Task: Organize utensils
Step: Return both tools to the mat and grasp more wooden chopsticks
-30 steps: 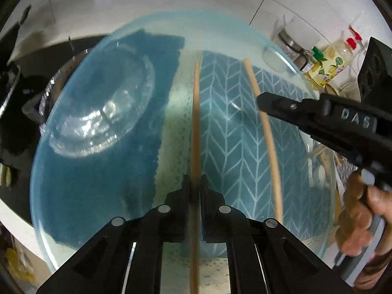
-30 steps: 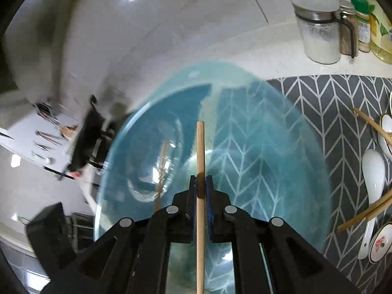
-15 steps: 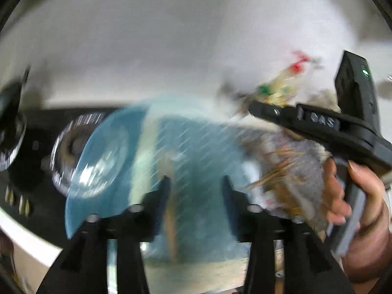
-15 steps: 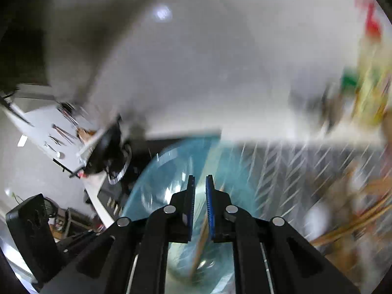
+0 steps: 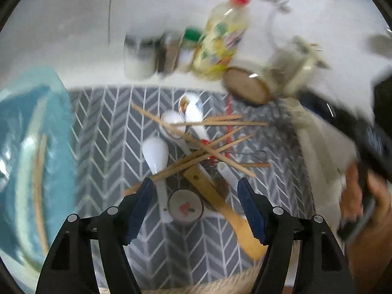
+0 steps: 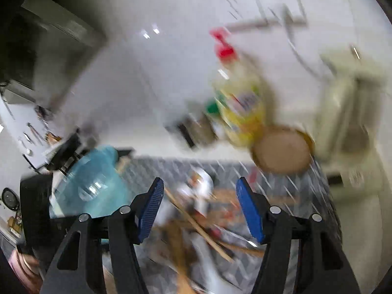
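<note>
A pile of utensils lies on a grey herringbone mat (image 5: 105, 152): several wooden chopsticks (image 5: 215, 144), white ceramic spoons (image 5: 156, 154), a wooden spatula (image 5: 227, 210) and a small round dish (image 5: 185, 207). My left gripper (image 5: 194, 188) is open and empty just above the near side of the pile. My right gripper (image 6: 199, 194) is open and empty over the same pile (image 6: 196, 220), which is blurred there. A blue glass bowl (image 5: 29, 152) at the left holds chopsticks (image 5: 38, 176); the bowl also shows in the right wrist view (image 6: 93, 186).
Jars and a yellow oil bottle (image 5: 220, 41) stand along the white wall behind the mat, with a round wooden lid (image 5: 247, 89) and a cream rack (image 5: 301, 61) to the right. The right hand and its gripper body (image 5: 362, 171) are at the right edge.
Both grippers let go of their chopsticks into the blue bowl, opened wide, and swung right from over the bowl to over the utensil pile.
</note>
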### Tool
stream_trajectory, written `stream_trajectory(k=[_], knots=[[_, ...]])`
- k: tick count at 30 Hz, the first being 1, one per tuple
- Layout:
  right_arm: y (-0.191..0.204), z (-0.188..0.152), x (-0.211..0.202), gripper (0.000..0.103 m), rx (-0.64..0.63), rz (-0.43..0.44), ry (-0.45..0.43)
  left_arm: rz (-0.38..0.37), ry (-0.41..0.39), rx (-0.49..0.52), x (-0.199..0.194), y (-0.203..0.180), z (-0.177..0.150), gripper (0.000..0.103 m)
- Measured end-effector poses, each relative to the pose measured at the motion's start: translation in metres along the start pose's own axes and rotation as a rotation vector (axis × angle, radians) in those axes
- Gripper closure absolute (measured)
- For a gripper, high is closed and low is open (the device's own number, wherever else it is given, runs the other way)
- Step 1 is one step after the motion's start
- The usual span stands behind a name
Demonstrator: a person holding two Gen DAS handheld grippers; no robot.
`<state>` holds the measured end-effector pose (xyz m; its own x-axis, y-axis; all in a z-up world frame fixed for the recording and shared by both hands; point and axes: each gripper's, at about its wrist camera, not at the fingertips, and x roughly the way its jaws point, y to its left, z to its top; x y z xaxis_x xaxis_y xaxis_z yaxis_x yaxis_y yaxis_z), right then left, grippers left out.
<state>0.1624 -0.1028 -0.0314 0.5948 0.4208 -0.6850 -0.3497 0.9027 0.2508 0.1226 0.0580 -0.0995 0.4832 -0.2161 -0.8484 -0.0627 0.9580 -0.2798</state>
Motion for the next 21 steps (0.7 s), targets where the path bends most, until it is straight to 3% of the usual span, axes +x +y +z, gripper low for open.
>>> stream_trajectory(k=[8, 13, 17, 21], knots=[[-0.052, -0.028, 0.018, 0.043, 0.015, -0.017, 0.106, 0.047, 0.051, -0.211, 0.077, 0.0, 0.032, 0.044], [-0.06, -0.024, 0.029, 0.043, -0.026, 0.006, 0.123, 0.087, 0.067, -0.267, 0.1, -0.002, 0.036, 0.078], [-0.058, -0.018, 0.048, 0.045, -0.095, 0.073, 0.134, 0.04, 0.082, -0.302, 0.097, 0.004, 0.038, 0.091], [-0.048, -0.017, 0.082, 0.068, -0.265, 0.136, 0.186, -0.007, 0.046, -0.294, 0.073, 0.004, 0.039, 0.096]])
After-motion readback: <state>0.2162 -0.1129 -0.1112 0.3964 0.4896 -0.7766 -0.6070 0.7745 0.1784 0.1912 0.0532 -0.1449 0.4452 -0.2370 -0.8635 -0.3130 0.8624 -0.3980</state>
